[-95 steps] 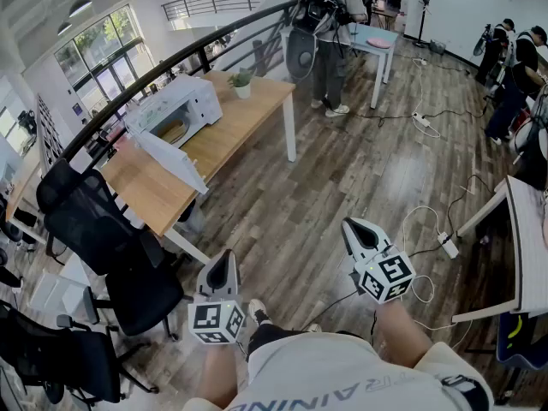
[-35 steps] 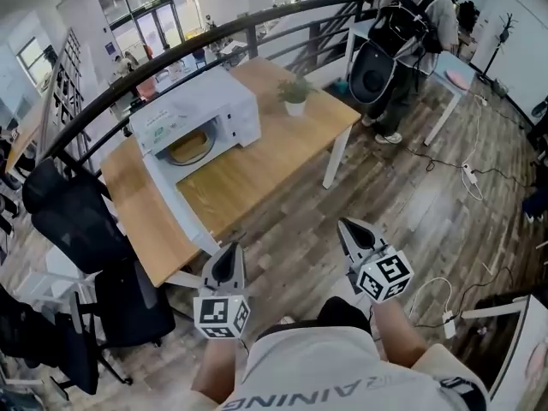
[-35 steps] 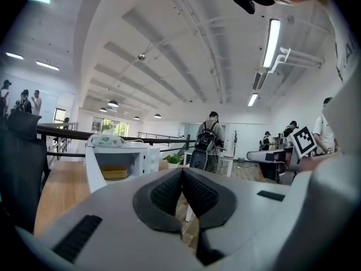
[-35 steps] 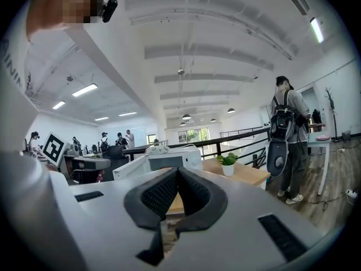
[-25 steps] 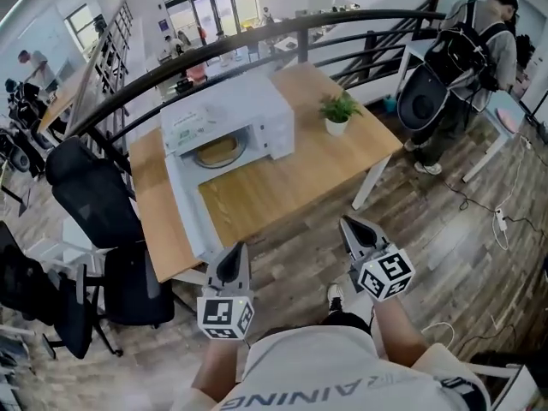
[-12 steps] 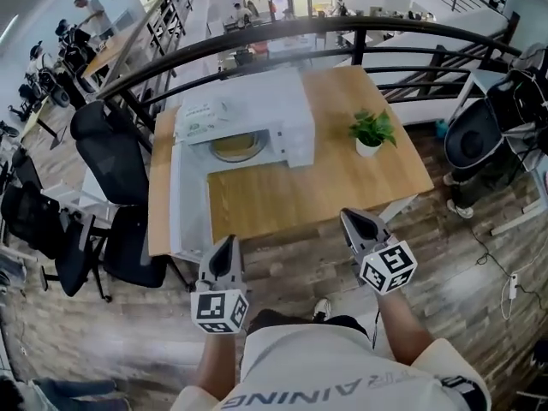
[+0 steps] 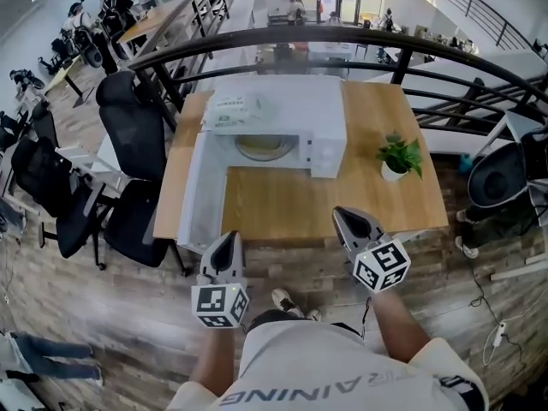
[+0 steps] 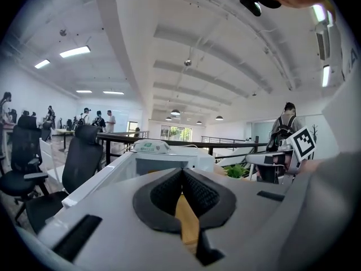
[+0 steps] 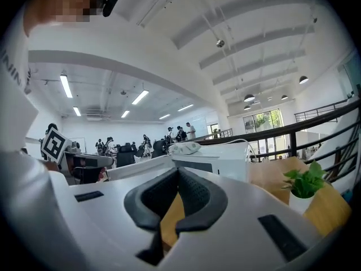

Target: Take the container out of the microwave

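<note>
A white microwave [image 7: 291, 114] stands at the back of a wooden table [image 7: 282, 204], and its door [image 7: 201, 199] hangs open on the left side. Inside lies a round tan container [image 7: 262, 148]. Both grippers hover short of the table's near edge, pointing at the microwave. My left gripper [image 7: 227, 240] is shut with nothing in it, and my right gripper [image 7: 341, 216] is likewise shut and empty. In the left gripper view the microwave [image 8: 163, 157] shows beyond the closed jaws [image 8: 181, 173]. In the right gripper view the microwave [image 9: 217, 160] also lies ahead of the closed jaws [image 9: 177, 173].
A small potted plant [image 7: 398, 157] stands on the table's right side. A white packet [image 7: 233, 105] lies on top of the microwave. Black office chairs [image 7: 128, 152] crowd the left of the table. A black railing [image 7: 342, 39] runs behind it. Other people stand far off.
The view has swung round until the table and open microwave lie straight ahead and nearer. Both grippers have stayed shut in front of the person.
</note>
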